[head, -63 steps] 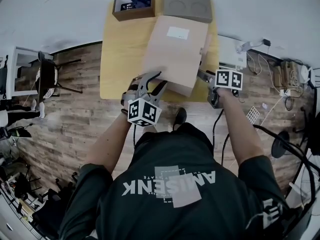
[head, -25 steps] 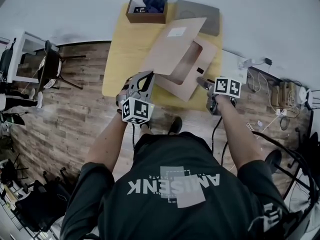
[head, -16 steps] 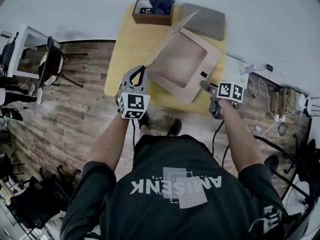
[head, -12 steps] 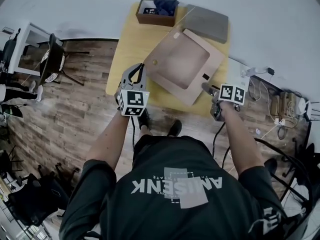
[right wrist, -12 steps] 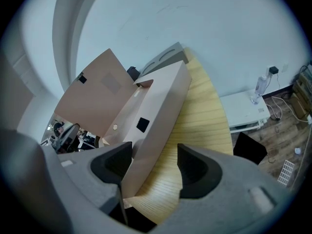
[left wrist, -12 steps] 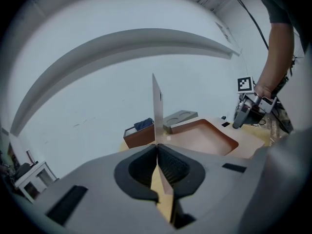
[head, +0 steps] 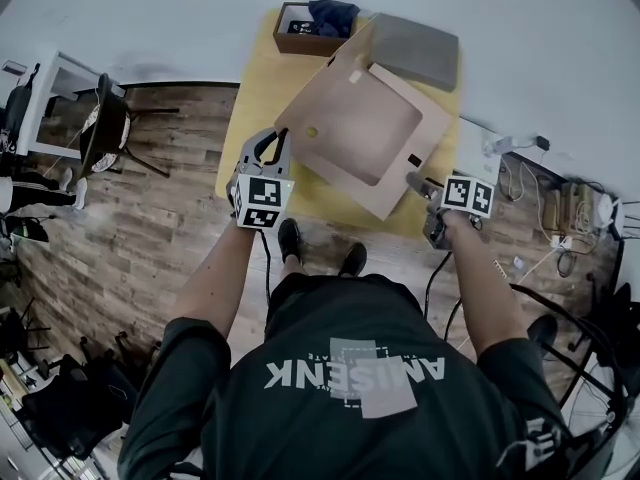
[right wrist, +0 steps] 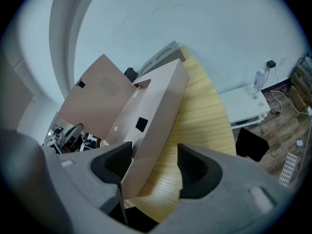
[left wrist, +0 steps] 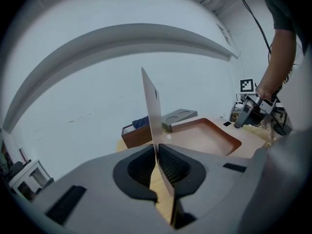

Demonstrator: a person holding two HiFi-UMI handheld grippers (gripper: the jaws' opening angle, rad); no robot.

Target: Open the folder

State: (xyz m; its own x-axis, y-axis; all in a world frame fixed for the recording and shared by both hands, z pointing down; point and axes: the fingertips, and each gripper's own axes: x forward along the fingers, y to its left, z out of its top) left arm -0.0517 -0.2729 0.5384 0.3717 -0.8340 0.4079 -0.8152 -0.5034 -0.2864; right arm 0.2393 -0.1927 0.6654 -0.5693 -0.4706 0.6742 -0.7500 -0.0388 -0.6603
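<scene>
The yellow worktop (head: 250, 98) carries the folder (head: 385, 138), a stiff cardboard one with a shallow recessed base. It is partly open, and we judge the job well past halfway. Its cover (head: 320, 98) rises steeply from the hinge along the folder's left side and looks nearly upright in the left gripper view. The recess is bared and empty. What we think is left is to swing the cover past upright and lay it flat to the folder's left.

That side has a strip of bare worktop, narrower than the cover looks, so we expect the cover to overhang the worktop's edge there. A wooden box (head: 305, 20) with dark cloth in it sits beyond the folder's far left. A grey tray (head: 415, 50) with two round hollows lies just beyond its far corner. The box could catch the cover's far corner. The folder's near corner comes close to the worktop's near edge.

The left gripper (head: 270, 148) pinches the cover's free edge, with the thin board running between its pads. Its jaws have just been easing apart slightly. The right gripper (head: 413, 180) sits at the folder's near right corner with its jaws spread. The base's corner lies between them, unclamped.
</scene>
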